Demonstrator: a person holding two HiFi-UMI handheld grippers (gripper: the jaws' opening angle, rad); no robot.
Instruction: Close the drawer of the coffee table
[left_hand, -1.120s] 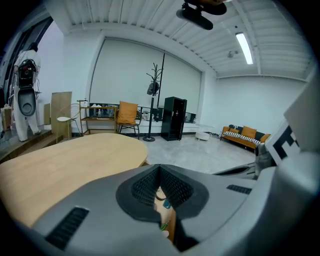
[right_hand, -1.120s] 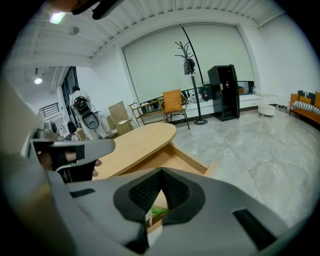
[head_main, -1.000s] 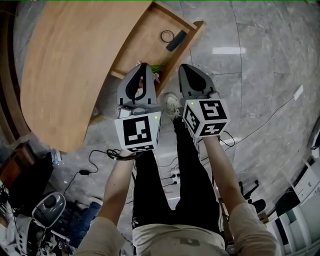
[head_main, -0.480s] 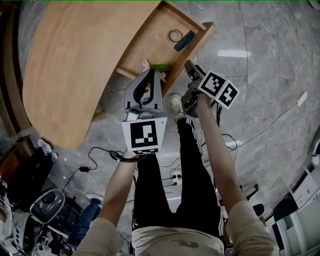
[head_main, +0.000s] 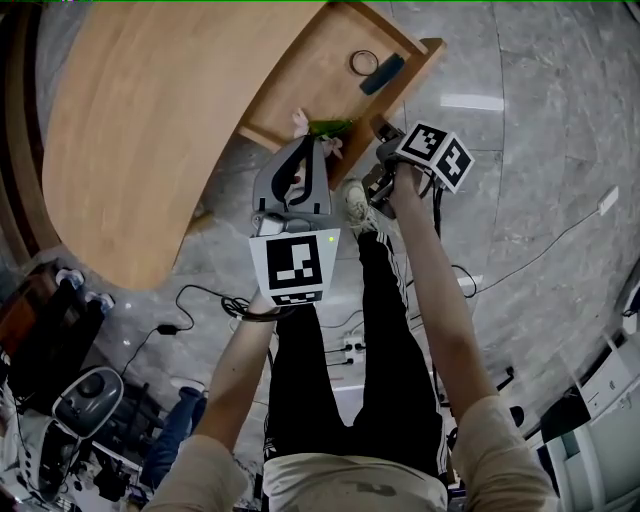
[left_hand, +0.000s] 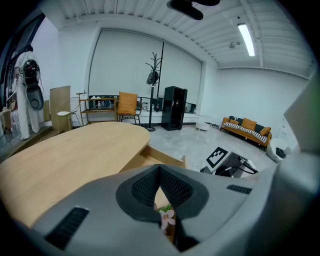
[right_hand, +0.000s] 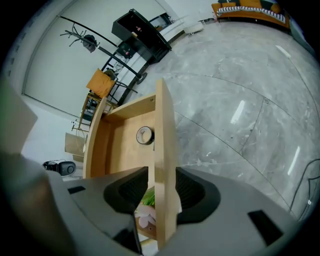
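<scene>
The wooden coffee table (head_main: 150, 120) has its drawer (head_main: 415, 80) pulled out at the top right. In the drawer lie a tape ring (head_main: 362, 62), a dark flat object (head_main: 383, 73), and a pale flower with green leaves (head_main: 325, 128). My right gripper (head_main: 383, 128) reaches down at the drawer's near corner. In the right gripper view the gripper (right_hand: 164, 186) is open and straddles the drawer's front panel (right_hand: 165, 130), with a gap at the left pad. My left gripper (head_main: 305, 140) hovers beside the drawer, shut and empty, and its tips (left_hand: 160, 169) meet above the flower (left_hand: 165, 217).
The person's legs and a white shoe (head_main: 350, 205) stand on the marble floor just below the drawer. Cables and a power strip (head_main: 350, 350) lie behind the feet. Equipment clutter (head_main: 80, 400) fills the lower left. A coat stand (left_hand: 155, 75) and a sofa (left_hand: 247, 127) stand far off.
My right gripper has rolled over and dropped from beside the left gripper to the drawer's front panel. The left gripper has sunk slightly toward the drawer.
</scene>
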